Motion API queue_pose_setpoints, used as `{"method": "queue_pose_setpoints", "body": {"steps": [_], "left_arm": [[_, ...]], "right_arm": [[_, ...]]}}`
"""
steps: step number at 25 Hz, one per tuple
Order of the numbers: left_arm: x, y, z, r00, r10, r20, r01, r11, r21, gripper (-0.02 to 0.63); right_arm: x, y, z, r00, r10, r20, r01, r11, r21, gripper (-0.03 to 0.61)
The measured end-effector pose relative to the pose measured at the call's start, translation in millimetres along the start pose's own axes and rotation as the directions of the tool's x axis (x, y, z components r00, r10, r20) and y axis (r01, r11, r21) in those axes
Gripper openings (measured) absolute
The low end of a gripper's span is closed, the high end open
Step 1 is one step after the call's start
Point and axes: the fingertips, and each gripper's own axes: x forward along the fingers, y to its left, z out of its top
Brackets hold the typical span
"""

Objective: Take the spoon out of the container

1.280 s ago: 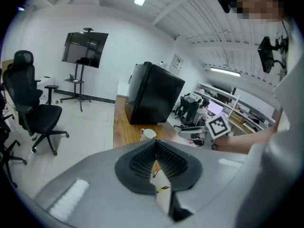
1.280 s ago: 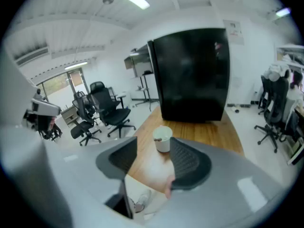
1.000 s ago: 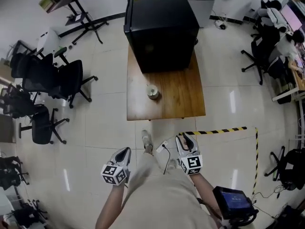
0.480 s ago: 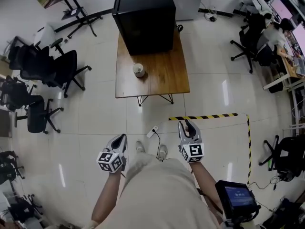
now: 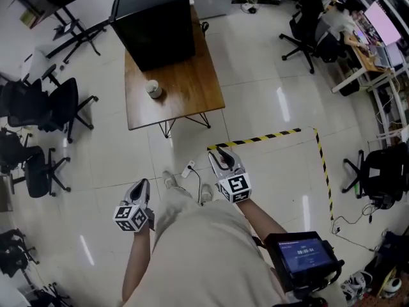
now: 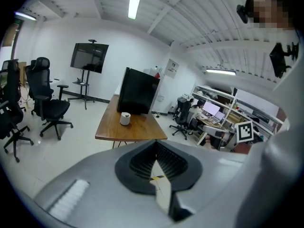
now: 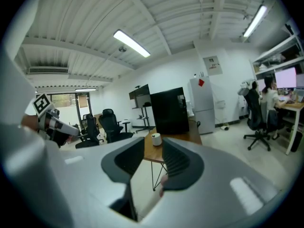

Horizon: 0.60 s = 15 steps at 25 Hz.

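A: Where's the container [image 5: 153,89]?

B: On the table [image 5: 185,98] by the black box [image 5: 156,18], well apart from both grippers. The spoon is too small to make out.

A: Jaws?

B: The left gripper [image 5: 142,184] has its tips together. The right gripper [image 5: 220,152] is apart, empty, and has just been closing a little.

A: Advice?

B: Step close first, then bring the right down over the rim.

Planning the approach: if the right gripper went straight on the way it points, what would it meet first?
Likely the table's near end, just below the container; the right gripper sights them between its open jaws, with only bare floor before. Depth is unclear.
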Motion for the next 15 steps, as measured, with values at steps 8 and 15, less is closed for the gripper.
{"method": "queue_pose_setpoints", "body": {"steps": [8,15], "left_arm": [[31.1,-4.1,17.6,0.999,-0.034,0.001,0.034,0.999,0.03,0.005],[78.7,48.5,44.7,0.997,-0.068,-0.034,0.068,0.997,0.021,0.005]], "right_arm": [[30.5,3.1,19.2,0.999,0.034,0.01,-0.034,0.999,-0.023,0.12],[102.6,13.7,32.6,0.999,0.031,-0.009,-0.031,0.999,-0.031,0.12]]}}
